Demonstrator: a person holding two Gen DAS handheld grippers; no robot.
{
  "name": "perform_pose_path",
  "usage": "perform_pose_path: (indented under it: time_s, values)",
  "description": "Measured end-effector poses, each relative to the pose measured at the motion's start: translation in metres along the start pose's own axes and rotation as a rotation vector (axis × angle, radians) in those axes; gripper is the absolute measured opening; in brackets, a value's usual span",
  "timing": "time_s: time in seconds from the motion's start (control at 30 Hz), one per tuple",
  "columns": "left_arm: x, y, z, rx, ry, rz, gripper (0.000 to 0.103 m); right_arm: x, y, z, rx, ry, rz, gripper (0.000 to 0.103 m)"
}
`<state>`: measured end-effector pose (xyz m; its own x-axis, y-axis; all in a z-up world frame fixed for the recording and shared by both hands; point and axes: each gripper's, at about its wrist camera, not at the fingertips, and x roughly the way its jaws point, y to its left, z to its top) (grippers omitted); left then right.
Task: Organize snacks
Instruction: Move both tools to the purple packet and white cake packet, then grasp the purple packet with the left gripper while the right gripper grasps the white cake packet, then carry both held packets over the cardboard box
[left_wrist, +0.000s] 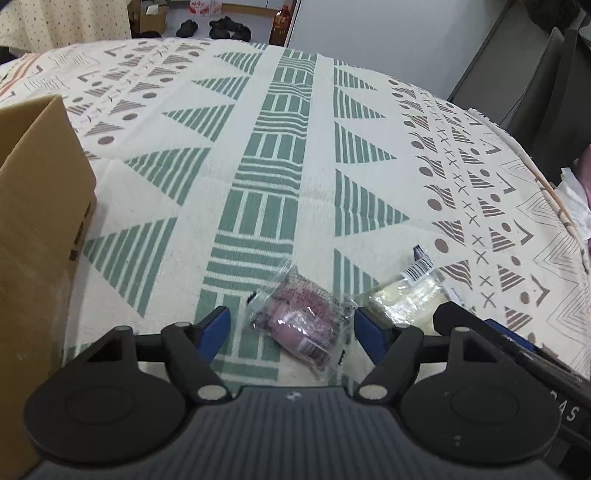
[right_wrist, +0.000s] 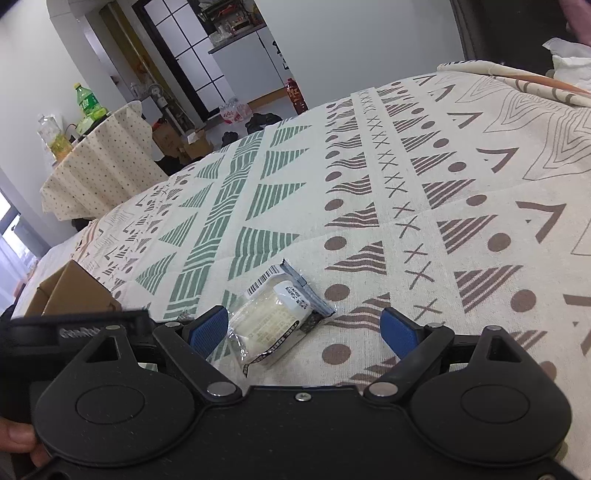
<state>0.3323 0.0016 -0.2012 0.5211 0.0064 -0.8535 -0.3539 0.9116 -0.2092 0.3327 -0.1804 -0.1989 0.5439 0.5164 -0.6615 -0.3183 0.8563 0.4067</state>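
— Where do we stand with the snacks?

— We have the pink snack packet low in the centre of the left wrist frame, lying on the patterned tablecloth between the spread blue pads of our left gripper. Neither pad touches the wrapper. Just to its right sits the pale snack packet, barcode end pointing up the frame.

— And the other side?

— In the right wrist frame the same pale snack packet lies low and centre, nearer the left-hand pad of our right gripper, whose jaws are also wide apart and holding nothing.

— What crowds us?

— The cardboard box fills the left edge of the left view, standing on the cloth well apart from both packets; in the right view it shows at lower left. Our two tools sit close together, the right one poking in at the lower right of the left frame.

— Room to move?

— The cloth runs flat and bare up the middle of both frames to the table's far edge.
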Motion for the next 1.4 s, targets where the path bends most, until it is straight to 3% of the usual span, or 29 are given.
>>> perform_pose_path:
  time_s: [0.37, 0.57, 0.7, 0.83, 1.0, 1.4]
  values:
    - [-0.01, 0.0, 0.0, 0.025, -0.069, -0.012, 0.037, 0.02, 0.009, 0.0, -0.041, -0.011, -0.01, 0.089]
    - [-0.019, 0.016, 0.0, -0.024, -0.082, 0.009, 0.035, 0.029, 0.018, 0.002, -0.079, -0.012, 0.001, 0.089]
    - [-0.024, 0.028, -0.003, -0.07, -0.065, 0.013, 0.035, 0.036, 0.028, -0.002, -0.134, 0.008, -0.038, 0.09]
    - [-0.033, 0.032, -0.005, -0.082, -0.07, 0.019, 0.035, 0.032, 0.042, -0.007, -0.225, 0.055, -0.088, 0.068]
    - [-0.045, 0.037, -0.009, -0.101, -0.081, 0.01, 0.035, 0.017, 0.046, -0.008, -0.197, 0.094, -0.104, 0.058]
    - [-0.116, 0.051, -0.002, -0.117, -0.216, -0.044, 0.035, -0.039, 0.076, -0.007, -0.068, 0.01, -0.068, 0.058]
